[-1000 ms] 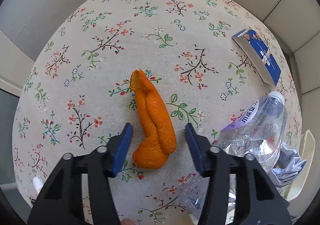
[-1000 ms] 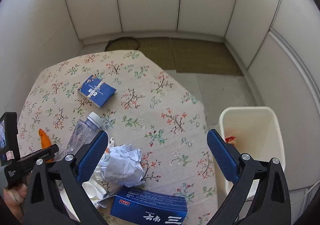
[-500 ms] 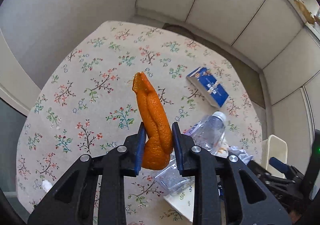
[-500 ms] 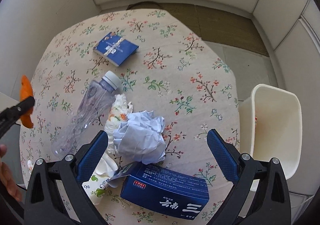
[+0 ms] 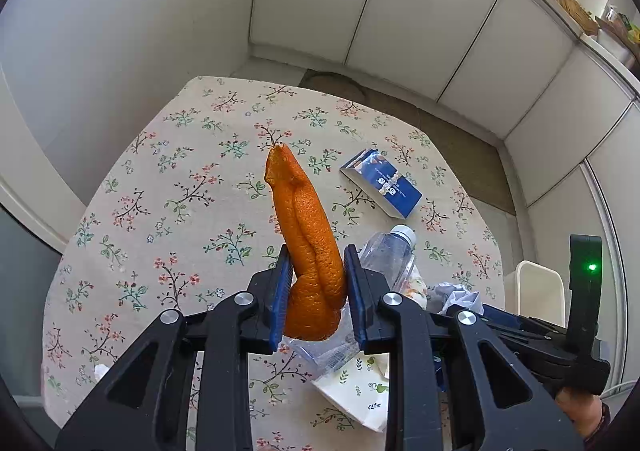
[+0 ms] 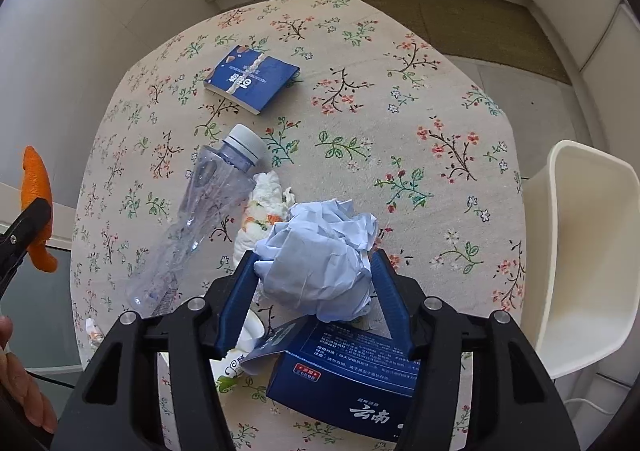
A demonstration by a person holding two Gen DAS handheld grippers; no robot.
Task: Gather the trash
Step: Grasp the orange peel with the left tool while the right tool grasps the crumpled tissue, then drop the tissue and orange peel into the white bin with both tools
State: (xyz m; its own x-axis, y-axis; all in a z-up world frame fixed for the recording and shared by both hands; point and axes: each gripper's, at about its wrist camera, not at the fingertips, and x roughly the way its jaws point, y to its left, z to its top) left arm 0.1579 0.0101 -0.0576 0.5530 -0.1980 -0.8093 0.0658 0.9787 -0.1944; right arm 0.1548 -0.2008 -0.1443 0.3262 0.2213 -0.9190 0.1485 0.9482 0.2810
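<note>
My left gripper (image 5: 314, 291) is shut on an orange peel (image 5: 306, 235) and holds it well above the floral table (image 5: 168, 187); the peel also shows at the left edge of the right wrist view (image 6: 36, 191). My right gripper (image 6: 316, 287) has its jaws closed against both sides of a crumpled pale blue paper ball (image 6: 320, 255) on the table. A clear plastic bottle (image 6: 200, 219) lies to its left beside a crumpled printed napkin (image 6: 260, 215).
A white bin (image 6: 580, 251) stands off the table's right edge; it also shows in the left wrist view (image 5: 538, 291). A blue book (image 6: 252, 79) lies at the far side. A dark blue box (image 6: 348, 383) lies under my right gripper.
My left gripper shut on the orange peel and lifted it off the table. My right gripper came down over the paper ball and its jaws closed in on it.
</note>
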